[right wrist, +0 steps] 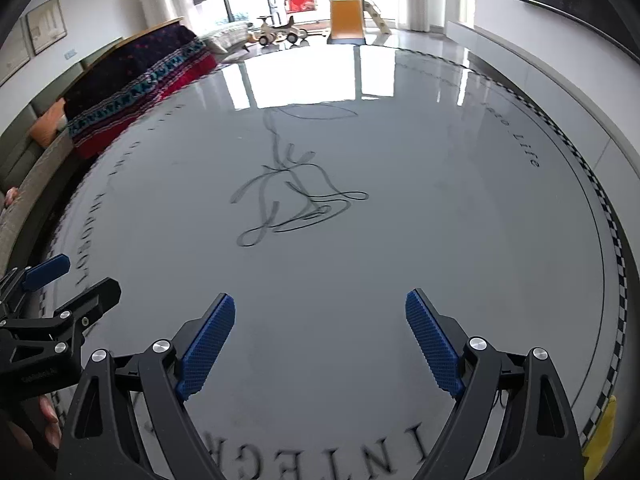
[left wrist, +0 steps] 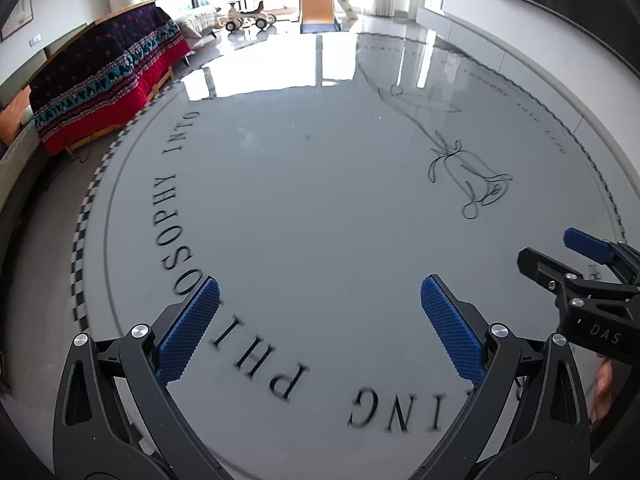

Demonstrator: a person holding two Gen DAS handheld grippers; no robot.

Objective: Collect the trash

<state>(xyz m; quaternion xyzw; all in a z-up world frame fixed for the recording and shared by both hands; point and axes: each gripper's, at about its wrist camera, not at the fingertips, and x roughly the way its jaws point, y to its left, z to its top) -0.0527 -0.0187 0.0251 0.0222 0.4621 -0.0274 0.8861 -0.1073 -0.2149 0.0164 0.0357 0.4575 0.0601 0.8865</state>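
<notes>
Both the left gripper [left wrist: 320,320] and right gripper [right wrist: 320,340] hover, jaws wide, empty, over the round tabletop [left wrist: 304,200]. Possible trash: yellow scrap [right wrist: 604,436], lower right edge, half hidden. Risk: overlooked, or nudged off the rim.

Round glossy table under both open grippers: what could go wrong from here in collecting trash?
1. The only likely trash in view is a yellow scrap at the round table edge, low in the right wrist view; a push could knock it off.
2. The left gripper and right gripper hang open close together and could collide.
3. Glare on the glossy top may hide small or clear litter.
</notes>
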